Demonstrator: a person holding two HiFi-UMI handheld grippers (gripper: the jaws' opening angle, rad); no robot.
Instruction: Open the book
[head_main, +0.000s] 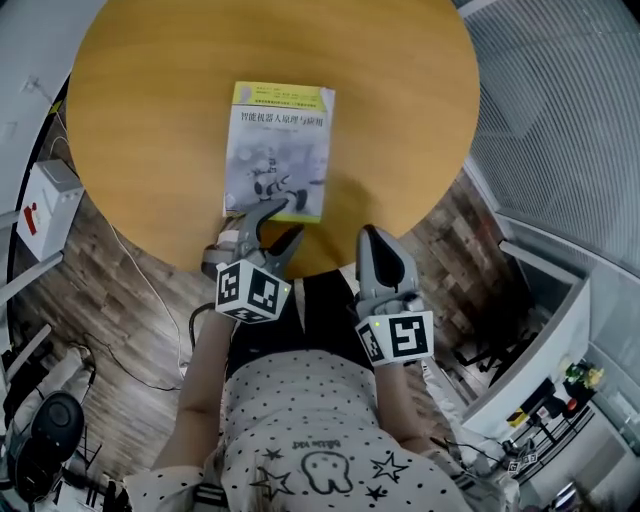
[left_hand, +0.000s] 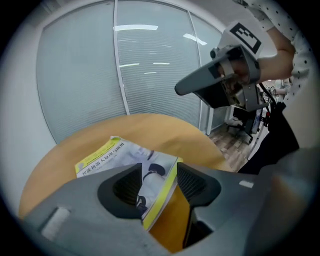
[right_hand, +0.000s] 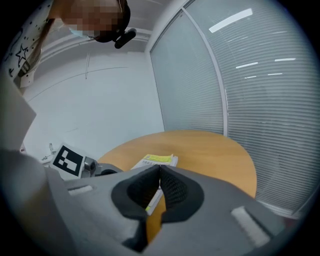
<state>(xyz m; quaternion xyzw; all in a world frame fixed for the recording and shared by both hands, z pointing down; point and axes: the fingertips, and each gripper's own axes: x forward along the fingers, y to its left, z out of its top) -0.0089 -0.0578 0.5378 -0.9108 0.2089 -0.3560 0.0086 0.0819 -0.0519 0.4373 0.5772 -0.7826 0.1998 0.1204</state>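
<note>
A closed book (head_main: 278, 150) with a yellow-topped cover showing a white robot lies flat on the round wooden table (head_main: 150, 120), a little nearer the person's side. My left gripper (head_main: 283, 222) is open at the book's near edge. In the left gripper view the book's (left_hand: 125, 157) near right corner shows in the gap of the left gripper (left_hand: 157, 177), and the pads do not press on it. My right gripper (head_main: 375, 240) is shut with nothing in it, over the table's near rim to the right of the book. From the right gripper (right_hand: 159, 170) the book (right_hand: 157, 161) lies ahead.
The person in a dotted shirt (head_main: 310, 430) stands at the table's near edge. A white box (head_main: 45, 205) and cables lie on the wood floor at the left. A glass wall with blinds (head_main: 560, 100) runs along the right. Desks and clutter (head_main: 540, 390) fill the lower right.
</note>
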